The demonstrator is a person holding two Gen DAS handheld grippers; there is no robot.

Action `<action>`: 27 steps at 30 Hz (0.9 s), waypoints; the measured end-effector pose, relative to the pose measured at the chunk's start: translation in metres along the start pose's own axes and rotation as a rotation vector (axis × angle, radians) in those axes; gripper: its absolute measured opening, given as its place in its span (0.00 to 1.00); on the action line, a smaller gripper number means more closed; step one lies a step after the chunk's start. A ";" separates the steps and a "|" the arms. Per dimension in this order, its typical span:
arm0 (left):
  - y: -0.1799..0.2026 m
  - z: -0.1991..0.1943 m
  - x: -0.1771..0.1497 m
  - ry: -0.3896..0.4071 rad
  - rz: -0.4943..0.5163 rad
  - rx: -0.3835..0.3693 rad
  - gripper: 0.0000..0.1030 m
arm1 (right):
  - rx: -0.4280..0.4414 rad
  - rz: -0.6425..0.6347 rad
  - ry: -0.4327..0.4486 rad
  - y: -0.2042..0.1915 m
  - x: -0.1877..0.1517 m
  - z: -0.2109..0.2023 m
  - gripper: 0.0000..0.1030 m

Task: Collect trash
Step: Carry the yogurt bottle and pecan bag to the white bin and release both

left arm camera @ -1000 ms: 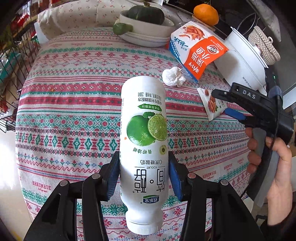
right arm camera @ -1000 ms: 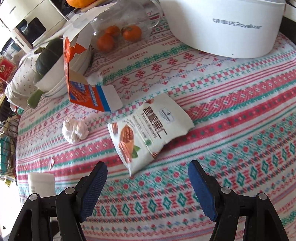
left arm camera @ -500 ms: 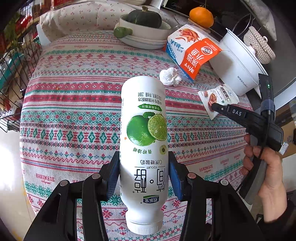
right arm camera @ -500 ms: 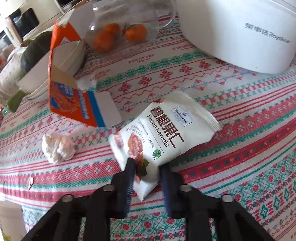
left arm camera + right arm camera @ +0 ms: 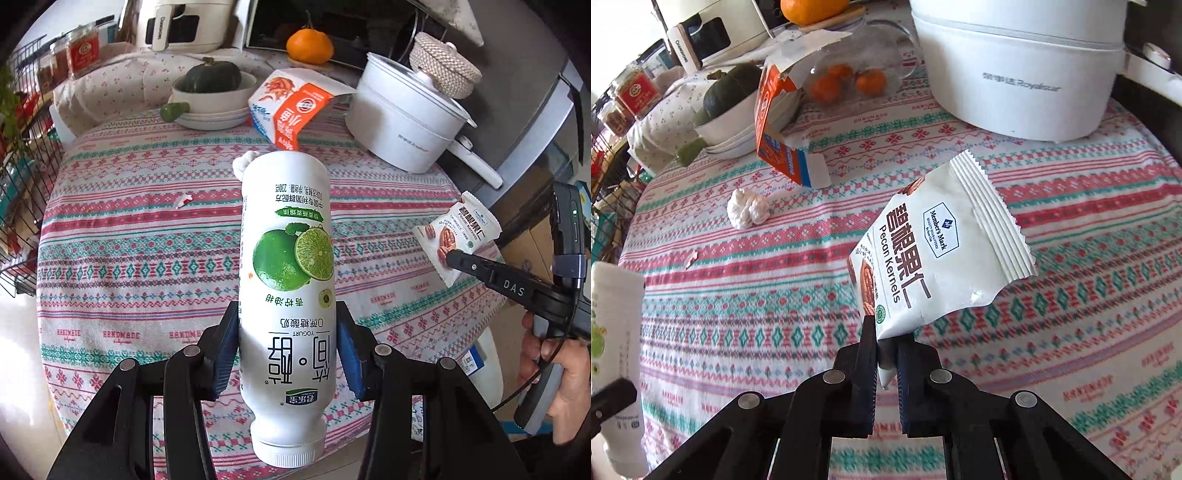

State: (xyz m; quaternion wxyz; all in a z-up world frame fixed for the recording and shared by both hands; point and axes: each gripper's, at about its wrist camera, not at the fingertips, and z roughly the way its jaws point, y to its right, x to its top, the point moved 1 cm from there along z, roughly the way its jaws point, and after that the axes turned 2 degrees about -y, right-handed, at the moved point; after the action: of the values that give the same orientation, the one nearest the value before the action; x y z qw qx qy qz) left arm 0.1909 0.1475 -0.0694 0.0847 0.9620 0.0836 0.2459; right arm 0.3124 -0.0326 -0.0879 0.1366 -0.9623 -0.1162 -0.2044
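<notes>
Trash fills both claws: our left claw [image 5: 288, 354] clamps the yogurt bottle [image 5: 286, 280], our right claw [image 5: 886, 354] pinches one corner of the pecan packet [image 5: 934, 262] above the worktop [image 5: 775, 302]. That thin hold looks slippery, so a swing could drop it.

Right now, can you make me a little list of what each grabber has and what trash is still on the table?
left hand-held gripper: shut on yogurt bottle, cap toward the camera
right hand-held gripper: just closed on pecan packet, lifted off the cloth
trash on table: crumpled tissue, torn carton, small paper scrap
not trash: white pot, squash in bowl
table: patterned cloth
</notes>
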 end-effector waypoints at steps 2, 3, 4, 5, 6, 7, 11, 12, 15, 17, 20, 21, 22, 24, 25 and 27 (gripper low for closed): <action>0.018 -0.004 -0.007 0.006 0.029 -0.006 0.50 | -0.007 -0.006 -0.006 0.008 -0.009 -0.015 0.07; 0.027 -0.006 -0.011 0.011 0.044 -0.011 0.50 | -0.010 -0.008 -0.006 0.013 -0.014 -0.023 0.07; 0.035 -0.008 -0.014 0.016 0.060 -0.015 0.50 | -0.010 -0.010 -0.004 0.021 -0.020 -0.033 0.07; 0.045 -0.011 -0.019 0.023 0.077 -0.020 0.50 | -0.009 -0.014 0.000 0.026 -0.026 -0.042 0.07; 0.053 -0.014 -0.023 0.031 0.093 -0.026 0.50 | -0.008 -0.018 0.008 0.030 -0.032 -0.051 0.07; 0.062 -0.016 -0.027 0.038 0.109 -0.031 0.50 | -0.007 -0.023 0.016 0.032 -0.037 -0.060 0.07; 0.098 -0.021 -0.045 0.051 0.169 -0.061 0.50 | -0.004 -0.049 0.042 0.050 -0.064 -0.090 0.07; 0.106 -0.021 -0.050 0.051 0.182 -0.068 0.50 | -0.004 -0.051 0.041 0.056 -0.071 -0.097 0.07; 0.127 -0.020 -0.064 0.045 0.213 -0.098 0.50 | -0.025 -0.037 0.033 0.073 -0.091 -0.115 0.07; 0.140 -0.018 -0.074 0.036 0.227 -0.126 0.50 | -0.034 -0.018 0.021 0.086 -0.104 -0.125 0.07; 0.160 -0.012 -0.093 0.018 0.258 -0.153 0.50 | -0.031 0.007 0.014 0.101 -0.121 -0.137 0.07; 0.168 -0.010 -0.100 0.010 0.271 -0.161 0.50 | -0.029 0.014 0.022 0.107 -0.127 -0.142 0.07; 0.174 -0.006 -0.106 0.000 0.283 -0.168 0.50 | -0.029 0.022 0.028 0.111 -0.133 -0.146 0.07; 0.188 0.002 -0.117 -0.020 0.304 -0.187 0.50 | -0.029 0.049 0.018 0.122 -0.145 -0.148 0.07; 0.196 0.005 -0.122 -0.029 0.314 -0.195 0.50 | -0.026 0.062 0.009 0.128 -0.152 -0.149 0.07; 0.211 0.014 -0.129 -0.049 0.338 -0.207 0.50 | -0.034 0.074 0.000 0.138 -0.161 -0.151 0.07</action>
State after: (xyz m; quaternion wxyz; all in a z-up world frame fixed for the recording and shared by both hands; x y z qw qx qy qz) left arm 0.1109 -0.0850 -0.0976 0.1425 0.9542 -0.1068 0.2405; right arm 0.1532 -0.2359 -0.0539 0.1280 -0.9681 -0.0768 -0.2011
